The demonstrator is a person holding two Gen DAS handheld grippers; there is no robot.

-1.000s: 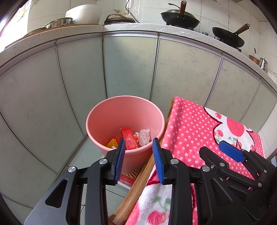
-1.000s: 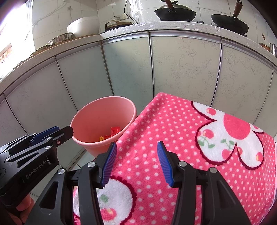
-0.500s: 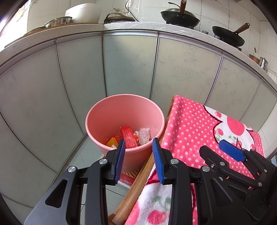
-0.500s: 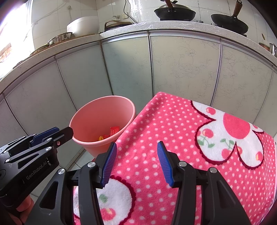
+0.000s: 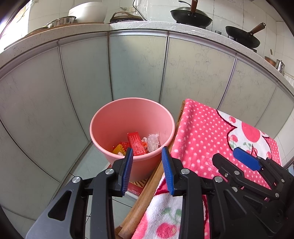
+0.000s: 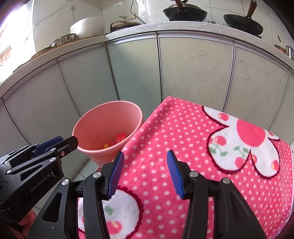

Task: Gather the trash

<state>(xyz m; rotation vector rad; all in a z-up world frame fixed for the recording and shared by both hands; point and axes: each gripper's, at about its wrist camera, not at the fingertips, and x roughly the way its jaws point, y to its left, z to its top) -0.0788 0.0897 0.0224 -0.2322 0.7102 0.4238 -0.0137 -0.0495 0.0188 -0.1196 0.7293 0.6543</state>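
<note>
A pink bin point(image 5: 132, 117) point(image 6: 102, 125) stands on the floor beside a low table. Inside lie a red packet point(image 5: 136, 143) point(image 6: 120, 137), a clear crumpled wrapper point(image 5: 153, 140) and orange-yellow scraps point(image 5: 119, 148). My left gripper point(image 5: 147, 165) hangs open above the bin's near rim, nothing between its blue pads. My right gripper point(image 6: 145, 172) stands open over the pink polka-dot towel point(image 6: 183, 139) point(image 5: 202, 132), also empty. Each gripper shows at the edge of the other's view: the right gripper point(image 5: 237, 161) and the left gripper point(image 6: 60, 145).
The towel covers a wooden table whose edge point(image 5: 147, 198) runs next to the bin. Grey-green cabinet doors point(image 5: 136, 66) close off the back under a stone counter point(image 6: 183, 27) with woks point(image 6: 184, 12), a rice cooker point(image 6: 87, 26) and bowls. A red flat thing point(image 5: 136, 187) lies on the floor tiles.
</note>
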